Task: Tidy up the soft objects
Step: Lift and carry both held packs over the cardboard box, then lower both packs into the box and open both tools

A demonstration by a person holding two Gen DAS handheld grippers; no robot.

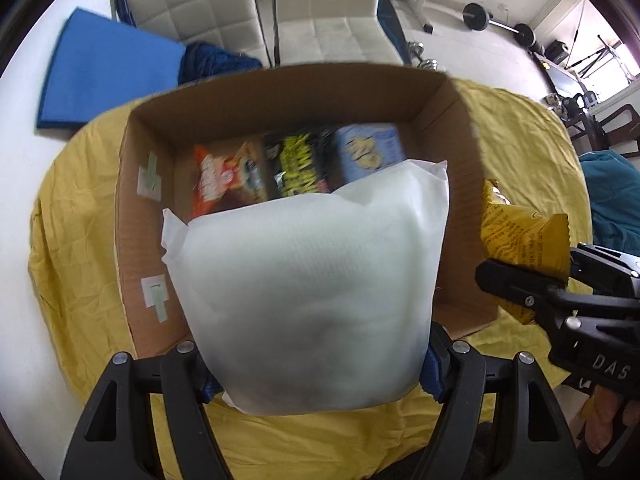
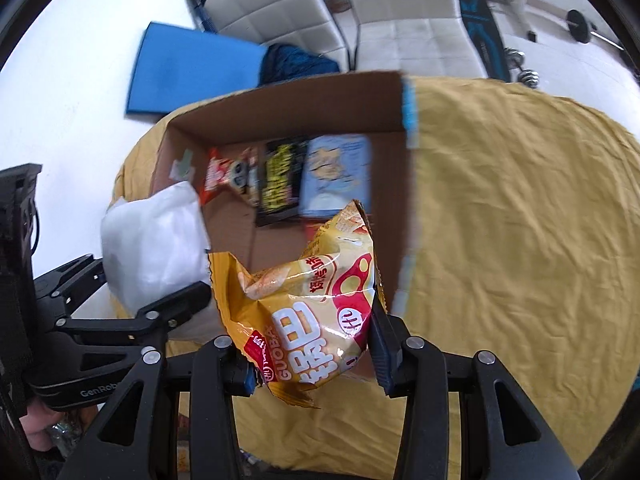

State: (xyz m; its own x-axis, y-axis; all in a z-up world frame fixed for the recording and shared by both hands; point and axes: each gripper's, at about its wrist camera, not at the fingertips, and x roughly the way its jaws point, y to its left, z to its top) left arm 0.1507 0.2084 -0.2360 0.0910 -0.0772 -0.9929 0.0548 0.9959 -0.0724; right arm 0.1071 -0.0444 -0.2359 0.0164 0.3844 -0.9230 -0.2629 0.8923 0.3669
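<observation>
Left hand-held gripper point(image 1: 316, 372) clamping a puffy white pouch point(image 1: 304, 288) between both fingers, jaws standing fairly wide around it, pointing down over the near edge of an open cardboard box point(image 1: 280, 92). Pouch hanging above the box's near wall, hiding part of the interior. Seen also in the right wrist view, left hand-held gripper point(image 2: 160, 304) with the white pouch point(image 2: 156, 240) sitting at the box's left side.

Right hand-held gripper point(image 2: 316, 364) pinching a yellow snack bag point(image 2: 304, 308) by its lower end, jaws narrow, bag crumpled and standing up over the box's near right part. Same yellow snack bag point(image 1: 516, 240) showing in the left wrist view in the right hand-held gripper point(image 1: 524, 284), just beside the box's right wall.

Lying flat on the box floor, side by side along the far wall: orange snack pack point(image 1: 224, 180), black-and-yellow pack point(image 1: 298, 166), light blue pack point(image 1: 370, 148). Details blurred, print unreadable.

Box resting on a table draped in wrinkled yellow cloth point(image 2: 520, 220). Blue mat point(image 1: 108, 68) lying on the white floor beyond, next to dark blue fabric point(image 1: 216, 64) and white padded chairs point(image 1: 328, 12). Barbell weights point(image 1: 476, 16) standing far right.
</observation>
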